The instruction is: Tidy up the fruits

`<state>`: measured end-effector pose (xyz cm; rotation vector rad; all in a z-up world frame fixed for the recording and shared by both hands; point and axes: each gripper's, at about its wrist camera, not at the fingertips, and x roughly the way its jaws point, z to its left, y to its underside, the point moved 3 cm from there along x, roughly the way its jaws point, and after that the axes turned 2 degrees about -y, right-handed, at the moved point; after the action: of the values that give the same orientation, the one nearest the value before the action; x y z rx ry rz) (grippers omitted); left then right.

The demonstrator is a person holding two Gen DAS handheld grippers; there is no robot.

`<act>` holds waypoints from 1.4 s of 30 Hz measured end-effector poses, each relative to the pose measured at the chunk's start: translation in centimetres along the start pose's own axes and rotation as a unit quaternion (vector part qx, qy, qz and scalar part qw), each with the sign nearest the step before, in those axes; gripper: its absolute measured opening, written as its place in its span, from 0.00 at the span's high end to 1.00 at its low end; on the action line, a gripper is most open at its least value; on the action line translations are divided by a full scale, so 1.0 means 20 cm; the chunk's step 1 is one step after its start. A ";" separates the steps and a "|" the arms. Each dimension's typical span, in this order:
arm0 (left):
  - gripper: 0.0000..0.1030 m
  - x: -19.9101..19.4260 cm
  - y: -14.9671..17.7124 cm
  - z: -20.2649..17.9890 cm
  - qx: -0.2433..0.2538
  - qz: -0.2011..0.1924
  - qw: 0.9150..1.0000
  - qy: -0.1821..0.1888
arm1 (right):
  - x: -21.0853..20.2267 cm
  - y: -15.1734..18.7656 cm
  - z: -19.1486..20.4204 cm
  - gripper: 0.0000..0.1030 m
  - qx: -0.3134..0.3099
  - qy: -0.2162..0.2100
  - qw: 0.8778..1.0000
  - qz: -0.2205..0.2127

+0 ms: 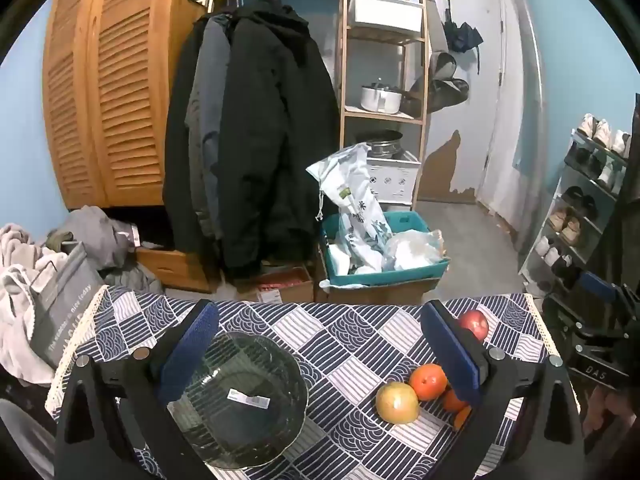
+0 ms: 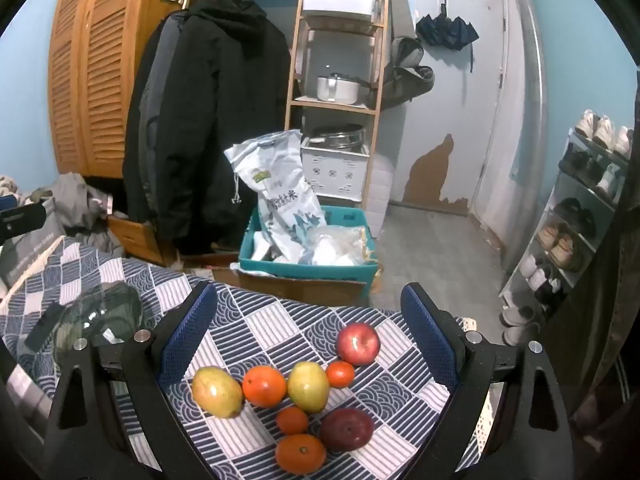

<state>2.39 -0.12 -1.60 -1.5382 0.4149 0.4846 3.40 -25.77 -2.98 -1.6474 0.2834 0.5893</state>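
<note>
Cluttered bedroom entry behind: coats, louvred wardrobe, shelf rack, teal crate of bags. Surface wears a blue-white patterned cloth.

Left hand-held gripper hangs open and empty, its left pad over the near rim of the glass bowl, which sits at 7 o'clock in its view. Right hand-held gripper is likewise spread wide, nothing held, straddling the fruit pile.

Fruit in right view: red apple at 1 o'clock of the pile, dark apple at 5, two yellow-green mangoes, big orange between them, three smaller oranges.

Handling, judged: fruit is firm, round, smooth-skinned, so likely to roll or squirt; pinch across the widest middle, mangoes across the short axis. Moderate weight. Bowl looks like glass, fragile, slick; set fruit in gently.

Left view shows the bowl's inside empty save a label sticker; right view only catches its edge at 9 o'clock. Right view counts the whole pile; left view hides most behind its right finger.
</note>
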 end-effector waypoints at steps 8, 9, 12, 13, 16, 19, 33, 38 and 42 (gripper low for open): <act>0.01 0.02 0.01 0.00 -0.006 0.011 1.000 0.002 | 0.00 0.00 0.01 0.11 0.000 0.000 1.000 0.000; 0.01 0.02 0.02 0.00 -0.006 0.012 1.000 0.002 | 0.00 0.00 0.01 0.11 0.000 0.000 1.000 0.000; 0.01 0.02 0.01 0.00 -0.006 0.012 1.000 0.000 | 0.00 0.00 0.01 0.11 -0.001 0.000 1.000 0.000; 0.01 0.02 0.01 -0.01 -0.005 0.011 1.000 -0.001 | 0.00 0.00 0.01 0.11 -0.001 0.000 1.000 0.001; 0.01 0.02 0.01 0.00 -0.006 0.009 1.000 -0.001 | 0.01 -0.01 0.02 0.11 -0.002 0.001 1.000 0.001; 0.01 0.01 0.01 -0.01 -0.005 0.008 1.000 0.000 | 0.01 -0.01 0.02 0.11 -0.002 0.001 1.000 0.002; 0.01 0.00 0.00 0.00 -0.002 0.004 1.000 0.003 | 0.01 -0.01 0.03 0.11 -0.003 0.000 1.000 0.003; 0.01 0.00 0.00 0.01 -0.003 0.004 1.000 0.003 | 0.01 -0.01 0.03 0.11 -0.003 0.000 1.000 0.004; 0.01 0.00 0.00 0.00 -0.002 0.005 1.000 0.002 | 0.01 -0.01 0.03 0.11 -0.003 0.000 1.000 0.004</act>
<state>2.34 -0.12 -1.57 -1.5428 0.4243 0.4900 3.52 -25.13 -3.01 -1.6527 0.2896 0.5972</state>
